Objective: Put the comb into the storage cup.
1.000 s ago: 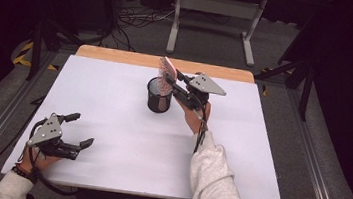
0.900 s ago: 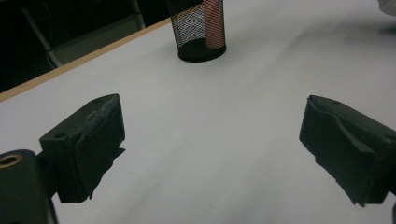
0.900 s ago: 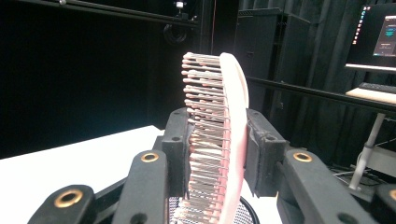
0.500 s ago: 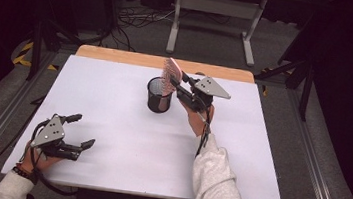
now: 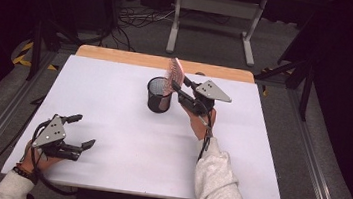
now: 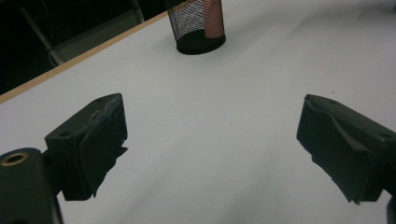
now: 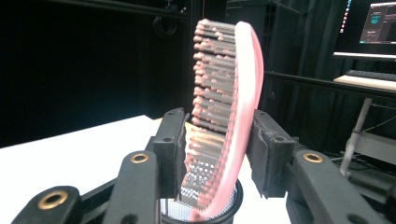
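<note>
A pink hairbrush (image 5: 173, 72) with grey, pink-tipped bristles (image 7: 212, 93) stands on end, its lower part down inside a black mesh cup (image 5: 159, 94) near the table's far middle. My right gripper (image 5: 178, 84) is shut on the hairbrush (image 7: 243, 84) just above the cup's rim (image 7: 233, 205), jaws pressing its bristle side and its back. My left gripper (image 5: 82, 131) rests open at the table's front left, nothing between its jaws. Its own view looks past both spread jaws to the mesh cup (image 6: 196, 23), far off, with the pink brush inside.
The white table top (image 5: 124, 139) has a bare wooden strip (image 5: 119, 55) along its far edge. Behind it stand a grey metal frame (image 5: 214, 13), cables on the floor and dark stands. A monitor (image 7: 380, 21) glows at the far right.
The right gripper has shifted slightly right and lower with the brush, sinking it into the cup. The left gripper has stayed open in place.
</note>
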Tool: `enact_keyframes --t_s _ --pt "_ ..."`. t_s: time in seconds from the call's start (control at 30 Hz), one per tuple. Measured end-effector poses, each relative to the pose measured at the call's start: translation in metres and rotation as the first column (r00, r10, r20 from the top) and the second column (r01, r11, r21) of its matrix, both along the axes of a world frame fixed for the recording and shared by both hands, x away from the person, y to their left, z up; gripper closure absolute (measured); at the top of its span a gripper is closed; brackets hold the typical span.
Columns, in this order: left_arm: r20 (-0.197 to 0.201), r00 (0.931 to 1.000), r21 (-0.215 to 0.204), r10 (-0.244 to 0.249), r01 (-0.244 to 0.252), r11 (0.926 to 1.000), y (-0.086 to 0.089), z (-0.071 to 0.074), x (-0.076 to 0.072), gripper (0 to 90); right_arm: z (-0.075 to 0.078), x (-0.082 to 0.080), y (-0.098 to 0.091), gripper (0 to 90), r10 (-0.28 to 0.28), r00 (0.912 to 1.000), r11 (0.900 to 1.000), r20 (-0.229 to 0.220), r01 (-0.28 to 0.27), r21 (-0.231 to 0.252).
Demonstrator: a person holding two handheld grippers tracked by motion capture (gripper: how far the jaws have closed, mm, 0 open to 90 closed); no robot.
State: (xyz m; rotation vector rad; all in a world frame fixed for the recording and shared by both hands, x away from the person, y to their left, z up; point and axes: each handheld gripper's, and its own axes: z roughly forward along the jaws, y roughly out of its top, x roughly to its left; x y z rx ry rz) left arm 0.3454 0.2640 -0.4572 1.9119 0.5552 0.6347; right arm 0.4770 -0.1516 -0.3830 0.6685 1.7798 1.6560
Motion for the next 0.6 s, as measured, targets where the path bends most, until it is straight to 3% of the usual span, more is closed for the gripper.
enact_keyframes --t_s 0.6 --pt "-0.001 0.9999 0.012 0.013 -0.013 0.9998 -0.002 -0.001 0.000 9.6 -0.001 -0.024 -0.006 58.0 -0.024 0.9995 0.9920 0.023 0.027 -0.123"
